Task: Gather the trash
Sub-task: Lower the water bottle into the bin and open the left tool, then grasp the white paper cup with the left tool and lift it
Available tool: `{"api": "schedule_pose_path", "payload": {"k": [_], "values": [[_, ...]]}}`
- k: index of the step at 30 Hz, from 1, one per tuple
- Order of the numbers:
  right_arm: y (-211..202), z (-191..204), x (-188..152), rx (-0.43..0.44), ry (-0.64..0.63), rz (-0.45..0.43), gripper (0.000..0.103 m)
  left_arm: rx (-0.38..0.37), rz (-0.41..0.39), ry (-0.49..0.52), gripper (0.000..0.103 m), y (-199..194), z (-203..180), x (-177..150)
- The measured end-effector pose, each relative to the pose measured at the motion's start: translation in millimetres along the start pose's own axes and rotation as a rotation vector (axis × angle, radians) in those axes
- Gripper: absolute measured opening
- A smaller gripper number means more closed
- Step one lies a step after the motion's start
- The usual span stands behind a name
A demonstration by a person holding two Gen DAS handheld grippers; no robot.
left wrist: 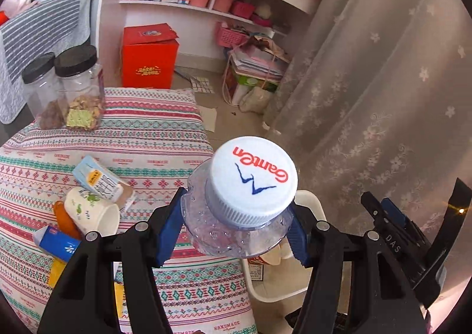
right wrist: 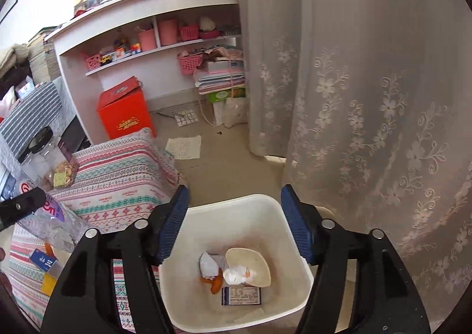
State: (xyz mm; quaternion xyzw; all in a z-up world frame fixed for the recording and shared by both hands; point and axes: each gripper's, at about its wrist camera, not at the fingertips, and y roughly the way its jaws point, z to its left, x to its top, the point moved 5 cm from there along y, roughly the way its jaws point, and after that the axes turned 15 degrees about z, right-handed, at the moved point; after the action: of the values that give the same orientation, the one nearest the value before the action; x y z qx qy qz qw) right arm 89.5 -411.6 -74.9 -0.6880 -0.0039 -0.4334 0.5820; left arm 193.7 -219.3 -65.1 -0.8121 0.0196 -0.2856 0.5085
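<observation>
My left gripper (left wrist: 236, 225) is shut on a clear plastic water bottle (left wrist: 236, 233) with a white Ganten cap (left wrist: 252, 180), held over the patterned cushion's right edge beside the white bin (left wrist: 306, 201). The bottle also shows at the left of the right wrist view (right wrist: 56, 222). My right gripper (right wrist: 234, 222) is open and empty above the white bin (right wrist: 236, 201), which holds a crushed paper cup (right wrist: 250, 263), wrappers, orange peel (right wrist: 216, 285) and a small box (right wrist: 240, 295). On the cushion (left wrist: 141, 133) lie a paper cup (left wrist: 91, 213), a small carton (left wrist: 94, 177), an orange piece (left wrist: 63, 219) and a blue box (left wrist: 56, 242).
Two clear jars with black lids (left wrist: 76, 83) stand at the cushion's far left. A red box (left wrist: 149, 59), stacked papers (left wrist: 256, 68) and white shelves (left wrist: 206, 9) lie beyond. A lace curtain (left wrist: 383, 83) hangs on the right, close to the bin.
</observation>
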Motion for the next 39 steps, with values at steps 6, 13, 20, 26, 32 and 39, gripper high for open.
{"api": "schedule_pose_path", "payload": {"k": [6,13,20,26,32,39], "values": [[-7.9,-42.3,-4.0,-0.123,0.111,-0.021,0.096,-0.037,0.066,0.050,0.061,36.9,-44.9,-0.5],[-7.0,-65.8,-11.3,-0.214,0.143,0.012,0.096,-0.055,0.122,0.103,0.061,65.1,-84.7,-1.3],[-11.7,-85.3,-16.6,-0.249,0.192,0.021,0.096,-0.083,0.176,0.092,0.061,86.3,-101.3,0.2],[-7.6,-87.7,-18.0,-0.260,0.188,0.041,0.096,-0.062,0.194,0.095,0.074,92.4,-102.5,-3.0],[-6.2,-81.4,-17.6,-0.258,0.178,0.043,0.096,-0.009,0.195,0.101,0.078,90.6,-95.5,-6.3],[0.7,-59.1,-19.5,-0.265,0.121,0.058,0.096,0.080,0.177,0.095,0.085,82.3,-73.1,-10.1]]}}
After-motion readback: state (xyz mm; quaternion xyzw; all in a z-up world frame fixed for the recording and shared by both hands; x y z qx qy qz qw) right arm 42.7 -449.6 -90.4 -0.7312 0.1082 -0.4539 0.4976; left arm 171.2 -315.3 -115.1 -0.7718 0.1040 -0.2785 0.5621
